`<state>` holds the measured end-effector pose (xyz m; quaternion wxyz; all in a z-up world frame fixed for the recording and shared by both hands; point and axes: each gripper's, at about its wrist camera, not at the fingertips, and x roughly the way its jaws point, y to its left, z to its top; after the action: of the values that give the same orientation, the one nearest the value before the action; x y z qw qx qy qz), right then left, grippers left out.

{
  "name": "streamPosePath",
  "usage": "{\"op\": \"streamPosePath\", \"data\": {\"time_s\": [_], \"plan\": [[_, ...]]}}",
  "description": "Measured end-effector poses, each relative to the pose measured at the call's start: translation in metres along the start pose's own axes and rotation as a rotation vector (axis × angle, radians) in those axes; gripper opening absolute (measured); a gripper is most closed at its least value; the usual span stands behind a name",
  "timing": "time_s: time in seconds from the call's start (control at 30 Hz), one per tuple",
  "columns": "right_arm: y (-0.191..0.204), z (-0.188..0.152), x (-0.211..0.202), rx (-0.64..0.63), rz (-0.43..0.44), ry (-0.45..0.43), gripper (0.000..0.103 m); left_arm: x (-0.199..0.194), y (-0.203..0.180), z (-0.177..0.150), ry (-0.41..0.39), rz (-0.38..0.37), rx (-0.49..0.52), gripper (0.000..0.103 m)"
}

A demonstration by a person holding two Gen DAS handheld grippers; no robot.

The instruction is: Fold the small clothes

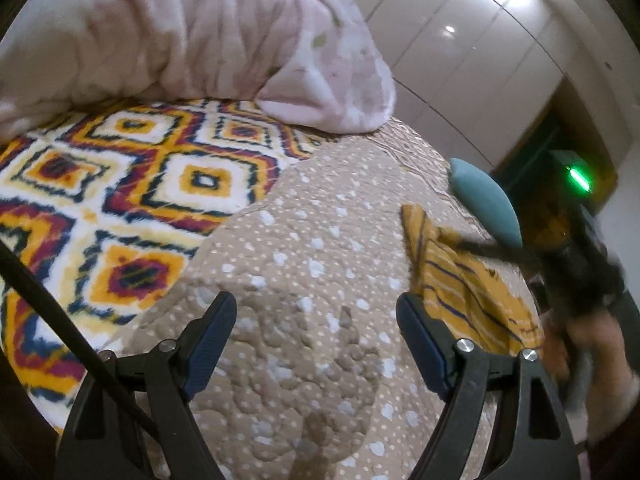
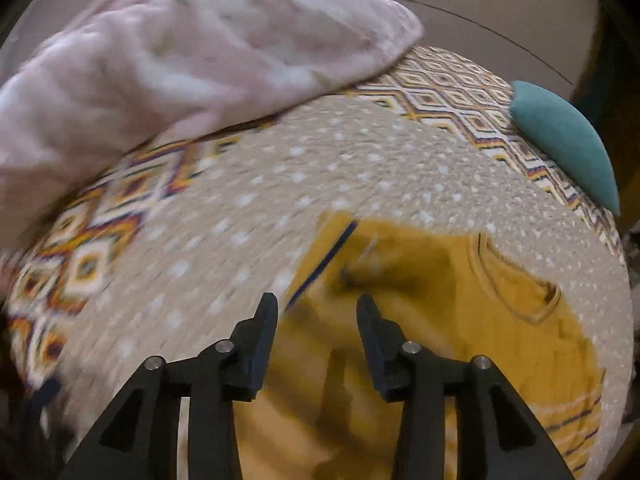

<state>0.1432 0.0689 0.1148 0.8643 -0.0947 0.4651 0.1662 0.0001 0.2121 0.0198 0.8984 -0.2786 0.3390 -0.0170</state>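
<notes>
A small yellow shirt point(image 2: 460, 320) with dark blue stripes lies on the beige dotted quilt point(image 2: 280, 184); its collar faces the far right. My right gripper point(image 2: 316, 304) is open just above the shirt's left part, with nothing between its fingers. In the left wrist view the shirt point(image 1: 464, 284) lies to the right, and the right gripper point(image 1: 576, 264) shows blurred over it. My left gripper point(image 1: 316, 308) is open and empty above bare quilt point(image 1: 312, 240), left of the shirt.
A pink blanket point(image 1: 192, 36) is heaped at the back of the bed. A patterned yellow, red and blue cover point(image 1: 120, 184) lies to the left. A teal cushion point(image 2: 568, 140) sits at the far right edge. White wardrobe doors point(image 1: 480, 40) stand behind.
</notes>
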Motion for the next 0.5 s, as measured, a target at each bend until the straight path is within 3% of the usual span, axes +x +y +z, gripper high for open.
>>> {"op": "streamPosePath", "data": {"time_s": [0.2,0.37,0.5], "plan": [[0.03,-0.081,-0.029,-0.156,0.032,0.026,0.053,0.0,0.016,0.002,0.001,0.027,-0.065,0.081],[0.065,-0.109,-0.01,-0.348,-0.095,0.022,0.054,0.002,0.022,0.003,-0.001,0.046,-0.084,0.081],[0.091,-0.107,0.024,-0.477,-0.307,-0.001,0.053,0.003,0.024,0.003,0.003,0.045,-0.085,0.081]]}}
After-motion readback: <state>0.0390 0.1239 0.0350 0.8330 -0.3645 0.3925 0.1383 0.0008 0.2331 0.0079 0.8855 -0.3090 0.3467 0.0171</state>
